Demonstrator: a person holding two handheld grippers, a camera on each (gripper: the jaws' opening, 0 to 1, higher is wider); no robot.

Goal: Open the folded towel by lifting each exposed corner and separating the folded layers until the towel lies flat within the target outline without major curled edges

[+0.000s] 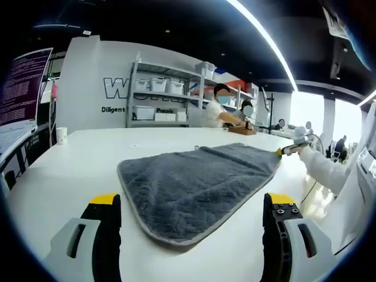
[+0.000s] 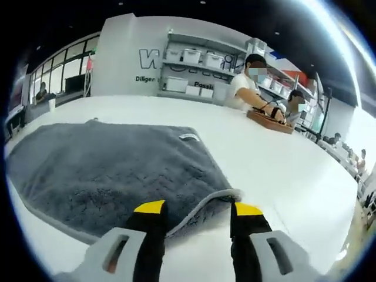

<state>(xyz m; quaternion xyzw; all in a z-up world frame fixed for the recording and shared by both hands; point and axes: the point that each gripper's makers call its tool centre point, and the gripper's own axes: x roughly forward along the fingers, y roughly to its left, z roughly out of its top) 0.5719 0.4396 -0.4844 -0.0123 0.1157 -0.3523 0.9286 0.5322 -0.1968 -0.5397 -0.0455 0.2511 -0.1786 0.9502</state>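
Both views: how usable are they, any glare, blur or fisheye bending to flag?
Left gripper view: sharp on the grey towel; the ceiling light strip bows into a curve, and the windows at right are blown out. Right gripper view: the towel stays sharp, its lifted corner by the right gripper readable; the white table is bright but not clipped, and its far edge curves.

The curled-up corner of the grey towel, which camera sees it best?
The right gripper view: the curled corner of the grey towel lies right between the right gripper jaws, its pale edge rolled over. In the left gripper view that corner is far and small, beside the right gripper.
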